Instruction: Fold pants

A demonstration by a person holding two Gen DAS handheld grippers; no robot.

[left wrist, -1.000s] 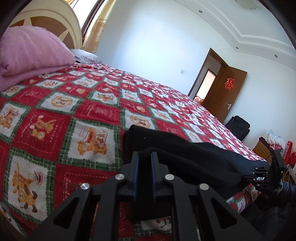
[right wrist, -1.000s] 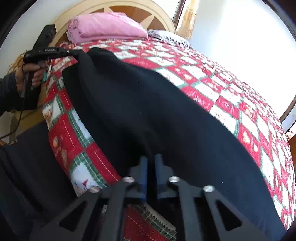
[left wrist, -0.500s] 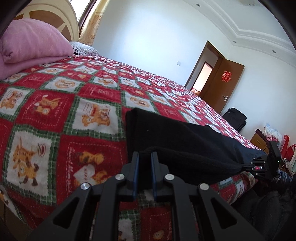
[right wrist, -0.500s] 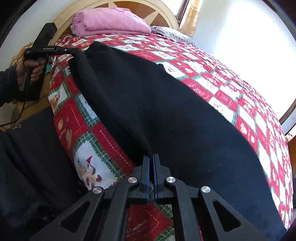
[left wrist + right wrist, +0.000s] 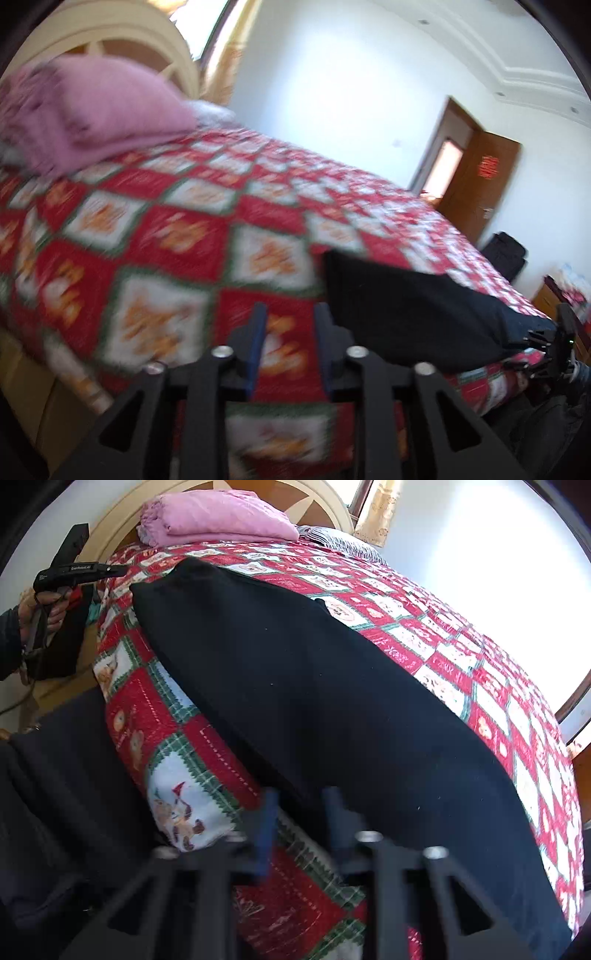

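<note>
lying flat along the near edge of a red-and-green patchwork bed quilt (image 5: 461, 657), the folded black fabric pants (image 5: 332, 701) are free of both tools: the left gripper (image 5: 290, 325) and right gripper (image 5: 301, 808), jaws just parted, hold nothing.

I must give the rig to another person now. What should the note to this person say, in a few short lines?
Left gripper: fingers have just been opening, nothing between them; the pants lie to its right.
Right gripper: fingers have just been opening too; the pants' near edge sits between them, no longer pinched.
Pants: black, laid out long and flat along the near edge of the bed, on the red checked quilt.
Done: pants set down and let go.
Left: the pants still lie at full length, so probably fold them across.
</note>
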